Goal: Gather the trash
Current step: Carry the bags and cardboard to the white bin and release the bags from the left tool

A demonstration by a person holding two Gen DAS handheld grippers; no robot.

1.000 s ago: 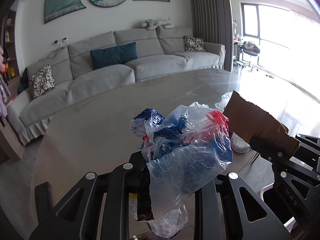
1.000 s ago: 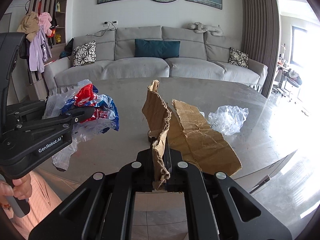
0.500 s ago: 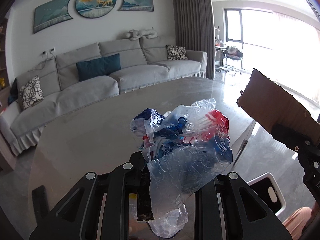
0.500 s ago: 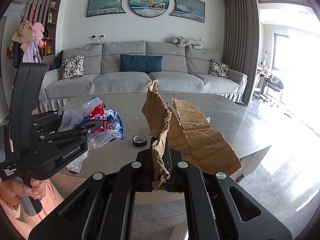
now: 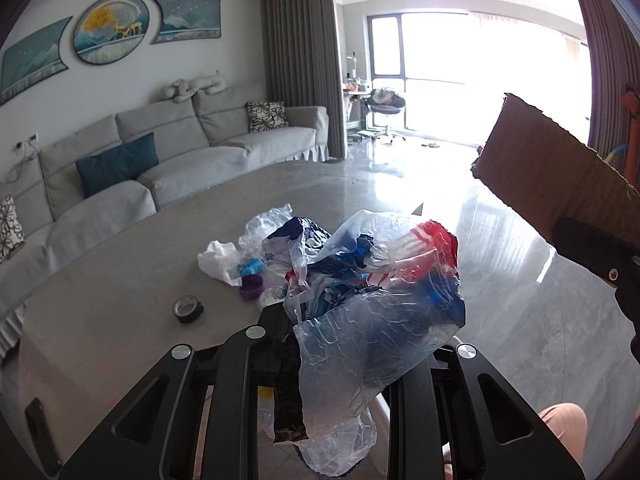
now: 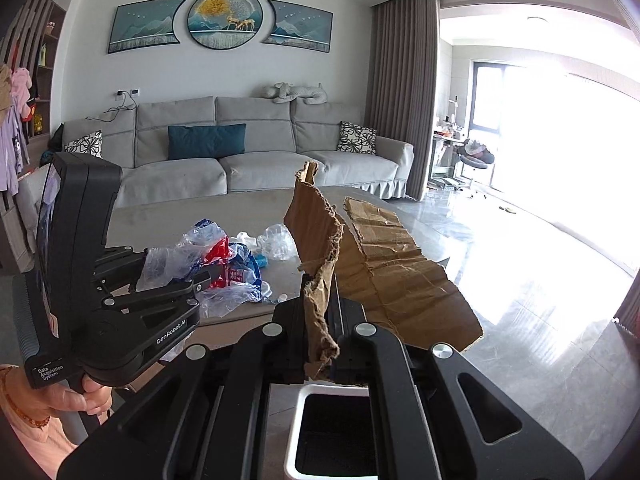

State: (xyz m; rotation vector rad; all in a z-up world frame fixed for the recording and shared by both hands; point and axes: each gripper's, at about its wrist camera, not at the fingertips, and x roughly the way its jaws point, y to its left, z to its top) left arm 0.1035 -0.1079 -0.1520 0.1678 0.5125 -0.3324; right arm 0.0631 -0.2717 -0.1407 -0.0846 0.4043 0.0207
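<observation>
Right below the right gripper (image 6: 320, 320), whose fingers clenched a torn cardboard sheet (image 6: 384, 264), gaped the white-rimmed bin (image 6: 332, 432). The left gripper (image 5: 340, 344) pinched crumpled plastic bags (image 5: 376, 280). Beyond, more wrappers (image 5: 236, 256) littered the table (image 5: 120, 304). It looked like disposal: next, releasing over the opening.

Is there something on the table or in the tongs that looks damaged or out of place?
The cardboard in the right tongs is torn, with ragged edges. Loose litter lies on the table: crumpled plastic bags, a tape roll and a purple cap. The left tongs grip a crumpled bag.
</observation>
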